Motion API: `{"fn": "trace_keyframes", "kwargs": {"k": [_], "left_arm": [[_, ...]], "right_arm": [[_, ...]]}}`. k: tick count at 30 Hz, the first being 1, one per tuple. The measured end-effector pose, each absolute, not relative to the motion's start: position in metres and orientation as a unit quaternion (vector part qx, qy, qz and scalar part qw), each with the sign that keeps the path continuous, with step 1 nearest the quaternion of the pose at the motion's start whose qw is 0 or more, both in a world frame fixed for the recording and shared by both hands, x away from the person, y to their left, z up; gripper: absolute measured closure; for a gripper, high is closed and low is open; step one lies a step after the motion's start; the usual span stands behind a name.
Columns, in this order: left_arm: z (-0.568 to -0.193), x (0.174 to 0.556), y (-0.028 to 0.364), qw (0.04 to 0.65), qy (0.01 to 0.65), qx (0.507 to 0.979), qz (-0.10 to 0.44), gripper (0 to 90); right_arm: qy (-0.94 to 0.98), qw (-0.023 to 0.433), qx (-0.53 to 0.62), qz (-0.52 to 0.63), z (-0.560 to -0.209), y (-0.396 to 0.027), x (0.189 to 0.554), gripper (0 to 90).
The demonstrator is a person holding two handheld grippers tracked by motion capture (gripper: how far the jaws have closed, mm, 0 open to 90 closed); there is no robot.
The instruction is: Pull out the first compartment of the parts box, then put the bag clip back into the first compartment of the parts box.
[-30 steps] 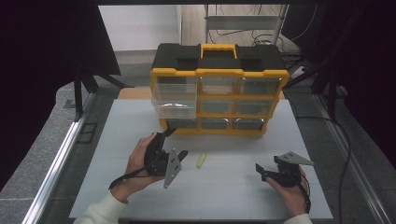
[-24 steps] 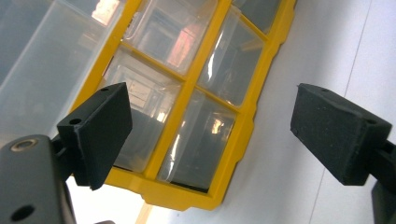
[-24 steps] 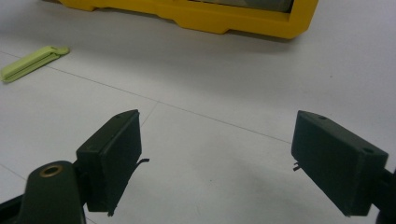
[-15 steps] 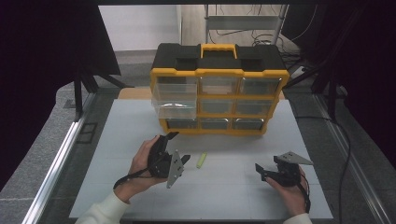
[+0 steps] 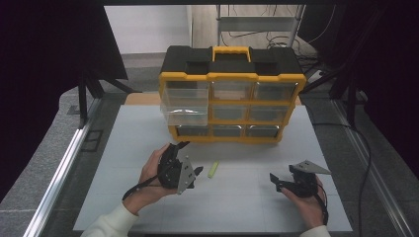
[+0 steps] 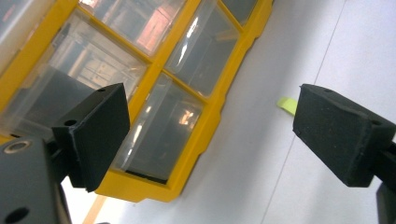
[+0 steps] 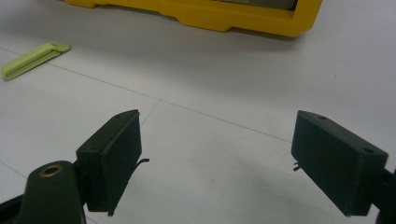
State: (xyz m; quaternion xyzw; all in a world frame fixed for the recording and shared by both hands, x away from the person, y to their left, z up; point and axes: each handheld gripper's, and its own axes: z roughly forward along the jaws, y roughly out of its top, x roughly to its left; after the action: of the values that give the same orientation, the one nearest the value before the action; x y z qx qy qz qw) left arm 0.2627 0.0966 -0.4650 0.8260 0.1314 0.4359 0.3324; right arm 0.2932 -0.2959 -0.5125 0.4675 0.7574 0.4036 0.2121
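In my left gripper (image 6: 210, 135) view, the right jaw hides most of the green clip (image 6: 286, 104). It lies just beyond, ungripped. Both my left gripper and right gripper (image 7: 217, 161) stand wide, empty.

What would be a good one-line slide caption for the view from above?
Two hand-held grippers, left gripper and right gripper, open over a white table near a small green clip and a yellow drawer organizer.

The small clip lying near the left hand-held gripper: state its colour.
Light yellow-green clip, clearest in the right gripper view.
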Motion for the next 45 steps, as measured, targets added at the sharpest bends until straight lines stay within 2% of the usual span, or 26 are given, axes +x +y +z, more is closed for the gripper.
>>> {"fn": "trace_keyframes", "kwargs": {"k": [3,12,35,45], "left_arm": [[-0.465,0.263,0.097,0.336,0.136,0.827,0.430,11.0],[-0.461,0.268,0.104,0.373,0.173,0.835,0.365,11.0],[-0.463,0.274,0.108,0.418,0.201,0.841,0.279,10.7],[-0.463,0.281,0.111,0.447,0.232,0.839,0.209,10.5]], "right_arm": [[0.758,0.212,0.467,0.404,-0.512,-0.296,0.293,16.3],[0.758,0.213,0.467,0.402,-0.512,-0.295,0.293,16.3],[0.758,0.213,0.468,0.401,-0.513,-0.296,0.293,16.3],[0.759,0.213,0.468,0.401,-0.512,-0.295,0.294,16.3]]}}
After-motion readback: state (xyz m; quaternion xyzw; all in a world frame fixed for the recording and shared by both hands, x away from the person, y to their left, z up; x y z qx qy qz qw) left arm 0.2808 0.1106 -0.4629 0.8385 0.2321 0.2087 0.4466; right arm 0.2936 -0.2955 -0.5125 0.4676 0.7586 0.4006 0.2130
